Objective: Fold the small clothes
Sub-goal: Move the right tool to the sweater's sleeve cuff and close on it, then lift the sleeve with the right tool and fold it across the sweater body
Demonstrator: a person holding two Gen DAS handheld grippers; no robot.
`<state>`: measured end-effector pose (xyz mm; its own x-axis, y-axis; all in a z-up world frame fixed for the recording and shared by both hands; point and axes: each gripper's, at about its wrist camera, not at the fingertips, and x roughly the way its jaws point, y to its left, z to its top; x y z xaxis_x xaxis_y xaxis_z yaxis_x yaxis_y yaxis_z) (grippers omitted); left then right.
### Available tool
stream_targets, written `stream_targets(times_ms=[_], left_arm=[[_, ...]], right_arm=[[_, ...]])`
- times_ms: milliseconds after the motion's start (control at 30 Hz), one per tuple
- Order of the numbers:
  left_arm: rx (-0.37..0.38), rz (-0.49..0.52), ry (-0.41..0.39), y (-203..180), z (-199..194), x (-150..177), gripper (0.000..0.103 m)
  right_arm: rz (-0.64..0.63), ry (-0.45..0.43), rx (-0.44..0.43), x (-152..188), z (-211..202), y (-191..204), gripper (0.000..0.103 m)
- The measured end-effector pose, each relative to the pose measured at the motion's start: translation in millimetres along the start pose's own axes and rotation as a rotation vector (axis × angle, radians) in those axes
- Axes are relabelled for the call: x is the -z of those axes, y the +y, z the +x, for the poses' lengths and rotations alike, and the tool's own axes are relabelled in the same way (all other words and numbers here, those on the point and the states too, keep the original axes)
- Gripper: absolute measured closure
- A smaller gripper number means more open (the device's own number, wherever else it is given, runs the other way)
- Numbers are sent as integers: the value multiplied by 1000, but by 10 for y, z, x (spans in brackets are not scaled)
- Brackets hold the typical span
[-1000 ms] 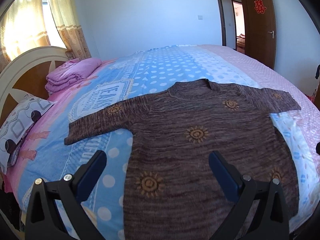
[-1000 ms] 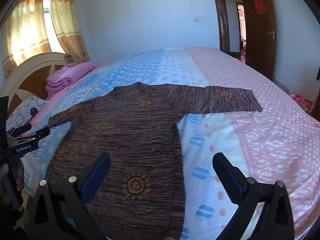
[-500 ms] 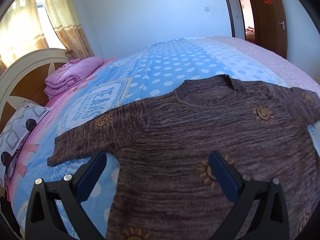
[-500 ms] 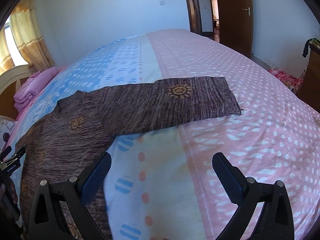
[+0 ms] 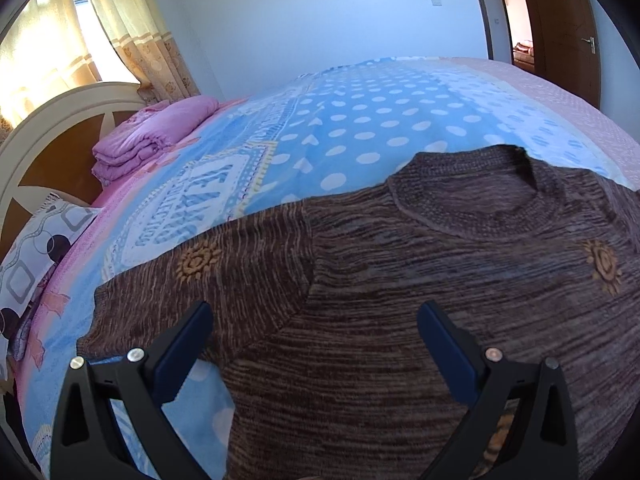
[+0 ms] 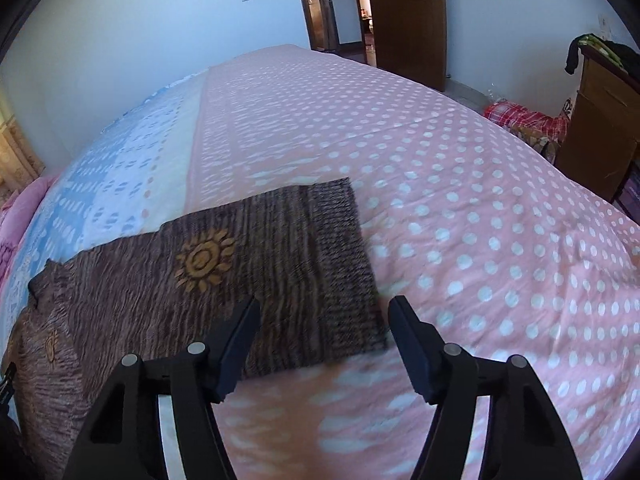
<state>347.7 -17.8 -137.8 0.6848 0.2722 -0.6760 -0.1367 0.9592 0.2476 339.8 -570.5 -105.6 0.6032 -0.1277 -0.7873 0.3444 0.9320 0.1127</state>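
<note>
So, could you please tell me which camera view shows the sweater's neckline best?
The left wrist view: the sweater's round ribbed neckline lies whole and unobstructed beyond the open left tool. The right wrist view shows only a sliver of it at the far left edge; mostly it shows the sleeve cuff.

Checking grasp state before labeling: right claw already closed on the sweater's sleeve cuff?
No. The right claw is open, its fingers apart on either side of the sleeve cuff, which lies flat on the pink dotted bedspread.

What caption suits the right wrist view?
Open right hand-held gripper nearing the brown sweater's sleeve cuff on a pink dotted bedspread.
</note>
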Motion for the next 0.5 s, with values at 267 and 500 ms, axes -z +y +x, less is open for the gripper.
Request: stream_targets(times_ms=[267,500], left_arm=[[32,-18,52,24,163,31,0],[60,-10,53,-21,163,43,0]], right_arm=[[9,32,11,-267,280,-20,49],[-83,70,-28,-324,385,202,93]])
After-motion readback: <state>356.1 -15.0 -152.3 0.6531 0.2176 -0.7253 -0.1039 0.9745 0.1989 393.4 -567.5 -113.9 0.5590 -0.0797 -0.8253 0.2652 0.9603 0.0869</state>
